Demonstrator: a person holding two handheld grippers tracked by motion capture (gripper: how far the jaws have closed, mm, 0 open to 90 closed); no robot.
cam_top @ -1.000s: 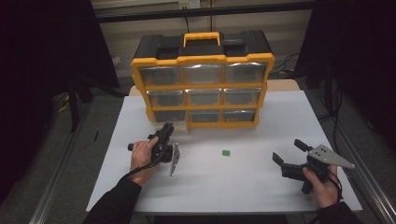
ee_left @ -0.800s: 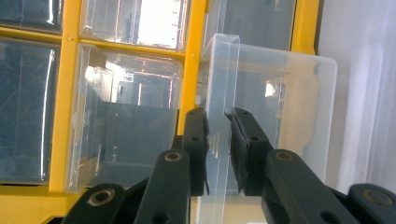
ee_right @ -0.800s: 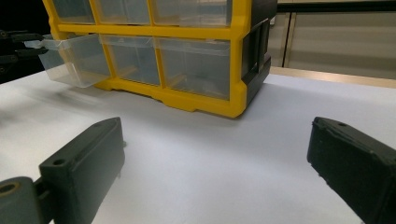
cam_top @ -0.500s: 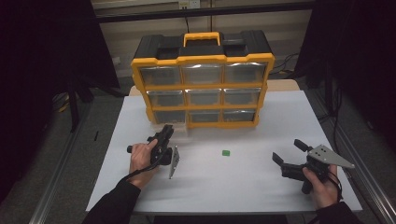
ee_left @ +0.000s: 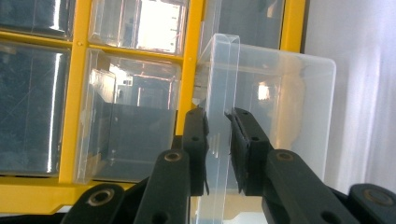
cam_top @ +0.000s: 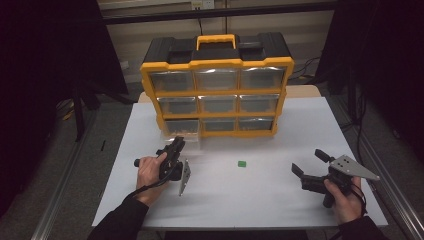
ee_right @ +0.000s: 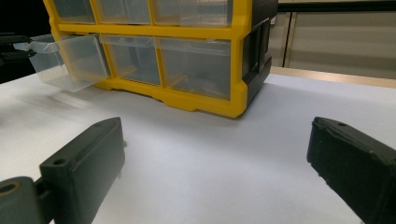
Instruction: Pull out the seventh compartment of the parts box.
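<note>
The clear drawer (ee_left: pixel 261 116) at the bottom left of the yellow organiser (cam_top: pixel 218 85) stands partly pulled out of its slot, its front lip pinched between the fingers (ee_left: pixel 196 140) of the left gripper (ee_left: pixel 217 149), which are closed on that thin plastic wall; in the right gripper view the same drawer (ee_right: pixel 65 60) juts forward from the case, over the desk (cam_top: pixel 260 195); in the high view it (cam_top: pixel 181 130) shows as a pale box ahead of the left gripper (cam_top: pixel 172 152); the step in hand looks to be the opening of this drawer, roughly half done, since its back part seems to sit inside the frame (how much remains inside cannot be told); a small green piece (cam_top: pixel 242 163) lies on the desk between the two grippers, well apart from both, and is probably what the drawer is meant to take; the right gripper (cam_top: pixel 312 167) rests low near the desk's right edge with its fingers (ee_right: pixel 84 163) spread wide and holding nothing; the next move likely calls for a straight, level pull toward the person, enough to expose the drawer's inside without tipping it free, then the right gripper reaching left for the green piece.
</note>
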